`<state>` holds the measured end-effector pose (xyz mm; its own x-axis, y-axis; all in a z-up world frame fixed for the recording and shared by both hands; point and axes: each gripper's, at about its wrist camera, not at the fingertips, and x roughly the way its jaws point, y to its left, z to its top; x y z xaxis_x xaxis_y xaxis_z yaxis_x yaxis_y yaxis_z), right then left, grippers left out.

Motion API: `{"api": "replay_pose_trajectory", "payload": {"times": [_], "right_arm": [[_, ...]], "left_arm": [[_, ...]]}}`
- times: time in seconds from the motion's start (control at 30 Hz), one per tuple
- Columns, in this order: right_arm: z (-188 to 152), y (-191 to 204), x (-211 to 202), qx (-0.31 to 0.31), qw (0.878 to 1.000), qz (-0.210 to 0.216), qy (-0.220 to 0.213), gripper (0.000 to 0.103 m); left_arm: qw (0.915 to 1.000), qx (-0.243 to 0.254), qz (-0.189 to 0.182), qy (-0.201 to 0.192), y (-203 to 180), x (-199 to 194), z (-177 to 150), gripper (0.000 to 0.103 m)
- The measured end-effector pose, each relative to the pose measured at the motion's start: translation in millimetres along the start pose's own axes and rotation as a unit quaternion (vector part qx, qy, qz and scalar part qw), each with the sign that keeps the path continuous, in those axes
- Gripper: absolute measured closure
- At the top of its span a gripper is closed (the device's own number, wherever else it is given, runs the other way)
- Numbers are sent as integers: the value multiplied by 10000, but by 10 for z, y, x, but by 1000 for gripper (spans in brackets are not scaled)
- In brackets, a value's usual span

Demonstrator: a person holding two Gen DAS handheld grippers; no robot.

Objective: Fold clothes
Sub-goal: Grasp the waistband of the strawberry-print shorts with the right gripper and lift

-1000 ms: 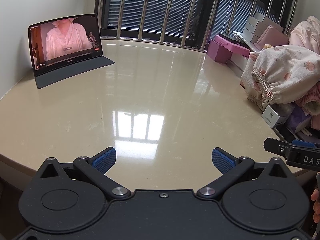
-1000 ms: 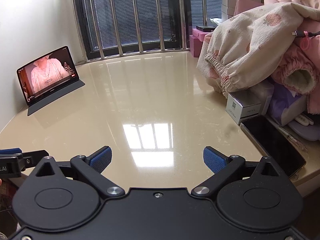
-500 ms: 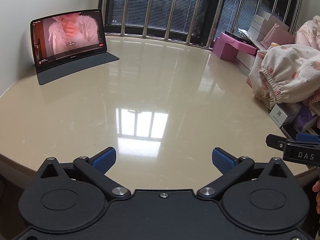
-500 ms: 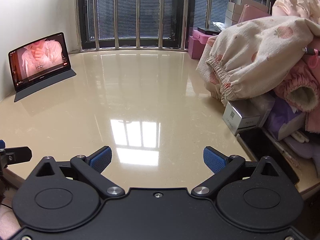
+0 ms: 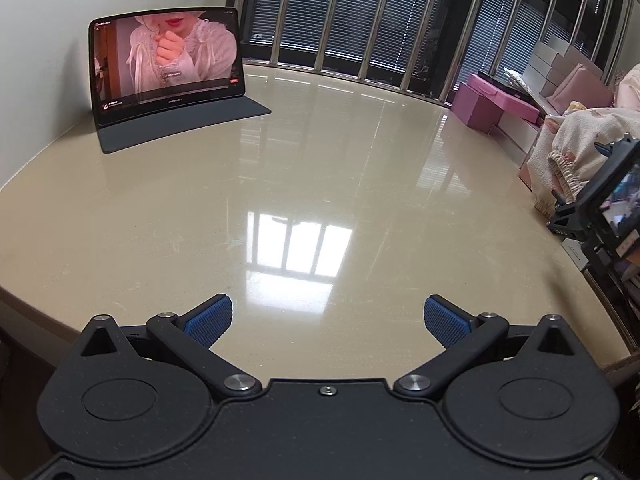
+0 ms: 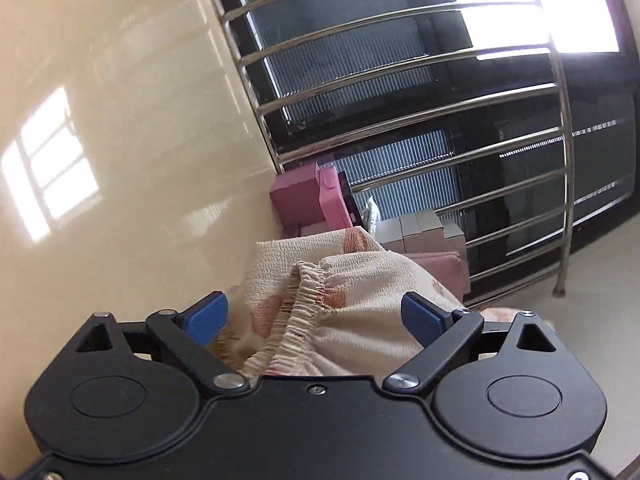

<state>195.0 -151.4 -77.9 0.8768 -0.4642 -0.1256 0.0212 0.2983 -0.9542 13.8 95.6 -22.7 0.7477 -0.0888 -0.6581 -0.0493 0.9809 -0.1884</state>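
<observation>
Left gripper [image 5: 327,322], jaws wide apart and holding nothing, hovers over the near edge of the beige table [image 5: 280,184], whose glossy top runs bare to the window bars [image 5: 360,20]. Right gripper [image 6: 314,320], rolled sideways, also stands spread; the cream garment [image 6: 352,300] with its gathered elastic hem lies between its blue pads [image 6: 206,322], not clamped. In the left view the garment [image 5: 576,148] sits at the table's right edge, partly hidden by the right gripper's camera body [image 5: 604,204]. A tablet [image 5: 166,64] stands far left against the wall. Pink boxes [image 5: 496,106] and grey boxes [image 6: 420,228] crowd the far right corner behind the garment.
</observation>
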Motion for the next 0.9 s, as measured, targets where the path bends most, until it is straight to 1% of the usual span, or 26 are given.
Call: {"api": "replay_pose_trajectory", "payload": {"times": [0.13,0.23,0.33,0.4,0.43,0.63,0.73,0.8,0.9], "right_arm": [[107,208,407,-509,9980,-197,327,16],[178,260,535,-805,9946,-539,373,21],[196,305,606,-1011,9915,-674,464,33],[194,333,658,-1237,9881,-681,612,48],[183,343,690,-1378,9858,-687,674,49],[62,466,643,-2237,9696,-449,883,49],[82,501,689,-2515,9622,-323,995,49],[59,542,714,-2685,9576,-369,977,47],[45,574,860,-2829,9524,-538,1004,50]], "left_arm": [[9999,-134,94,27,143,-1,22,0],[9998,-179,117,50,200,15,45,0],[9998,-168,99,80,227,45,65,0],[9998,-163,65,109,240,56,68,0],[9998,-159,38,121,244,56,67,0],[9998,-175,-2,108,297,41,51,0],[9997,-201,-5,101,328,39,45,0],[9997,-220,-23,108,344,32,37,0],[9997,-214,-101,43,368,-1,88,0]]}}
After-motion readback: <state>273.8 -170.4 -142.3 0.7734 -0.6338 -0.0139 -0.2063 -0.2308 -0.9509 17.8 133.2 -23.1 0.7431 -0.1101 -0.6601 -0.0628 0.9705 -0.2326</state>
